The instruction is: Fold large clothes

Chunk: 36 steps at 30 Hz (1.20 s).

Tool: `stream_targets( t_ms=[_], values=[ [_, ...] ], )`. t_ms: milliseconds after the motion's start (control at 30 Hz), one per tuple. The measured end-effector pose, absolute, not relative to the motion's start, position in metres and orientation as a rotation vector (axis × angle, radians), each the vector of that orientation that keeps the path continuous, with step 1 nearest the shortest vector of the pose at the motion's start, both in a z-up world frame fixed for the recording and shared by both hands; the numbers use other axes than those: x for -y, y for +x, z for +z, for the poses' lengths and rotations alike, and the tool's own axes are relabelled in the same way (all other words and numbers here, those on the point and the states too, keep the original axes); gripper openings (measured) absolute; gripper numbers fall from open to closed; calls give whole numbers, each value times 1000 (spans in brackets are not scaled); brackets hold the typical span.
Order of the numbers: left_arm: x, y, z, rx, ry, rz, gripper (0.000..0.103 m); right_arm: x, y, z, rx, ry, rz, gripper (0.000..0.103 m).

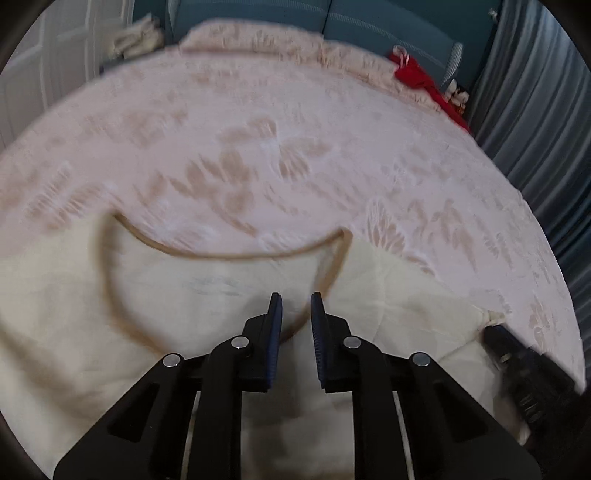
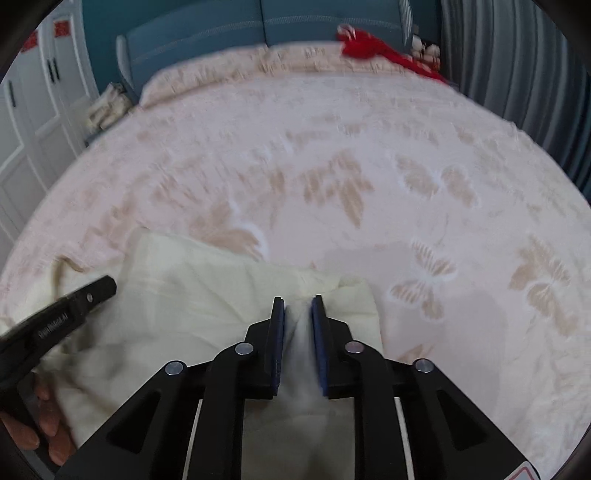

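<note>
A cream garment [image 1: 192,291] with a tan-trimmed neckline [image 1: 229,253] lies on the near part of the bed. My left gripper [image 1: 296,302] hovers over it just right of the neckline, jaws a little apart with nothing between them. The garment also shows in the right wrist view [image 2: 207,295], partly folded. My right gripper [image 2: 298,306] is at its right edge, and a fold of the cream cloth runs up between the jaws. The right gripper shows at the lower right of the left wrist view [image 1: 495,328], against a garment corner. The left gripper [image 2: 107,286] shows at left in the right view.
The bed [image 2: 369,155] has a pale pink cover with tan butterfly patterns. A teal headboard [image 2: 258,26] stands at the far end, with a red cloth [image 2: 369,46] at its right corner. Grey curtains [image 2: 517,74] hang on the right, white cabinet doors [image 2: 33,110] on the left.
</note>
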<state>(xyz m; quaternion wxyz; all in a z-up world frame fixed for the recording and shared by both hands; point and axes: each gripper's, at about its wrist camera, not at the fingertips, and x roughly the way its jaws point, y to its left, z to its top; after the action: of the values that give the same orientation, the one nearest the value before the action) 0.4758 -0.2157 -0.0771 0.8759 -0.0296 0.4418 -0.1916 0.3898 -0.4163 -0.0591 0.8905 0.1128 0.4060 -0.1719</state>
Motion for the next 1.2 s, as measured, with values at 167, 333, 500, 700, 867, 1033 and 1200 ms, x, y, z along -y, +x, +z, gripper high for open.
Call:
stream_targets(
  t_ms=[167, 333, 500, 700, 867, 1033, 1200],
  values=[
    [153, 473, -43, -826, -36, -324, 24, 371, 382, 3, -712, 215, -234, 19],
    [124, 496, -62, -884, 6, -224, 25, 302, 425, -18, -773, 179, -57, 19],
    [117, 507, -93, -945, -1, -196, 25, 273, 462, -72, -883, 150, -33, 10],
    [117, 507, -108, -921, 5, -180, 25, 272, 476, -108, -952, 160, -54, 2],
    [117, 507, -112, -905, -1, -177, 26, 272, 475, -116, -940, 160, -59, 0],
    [116, 506, -116, -893, -14, -178, 26, 273, 477, -122, -928, 170, -60, 0],
    [121, 505, -114, -885, 17, -161, 26, 279, 477, -120, -916, 216, -46, 0]
  ],
)
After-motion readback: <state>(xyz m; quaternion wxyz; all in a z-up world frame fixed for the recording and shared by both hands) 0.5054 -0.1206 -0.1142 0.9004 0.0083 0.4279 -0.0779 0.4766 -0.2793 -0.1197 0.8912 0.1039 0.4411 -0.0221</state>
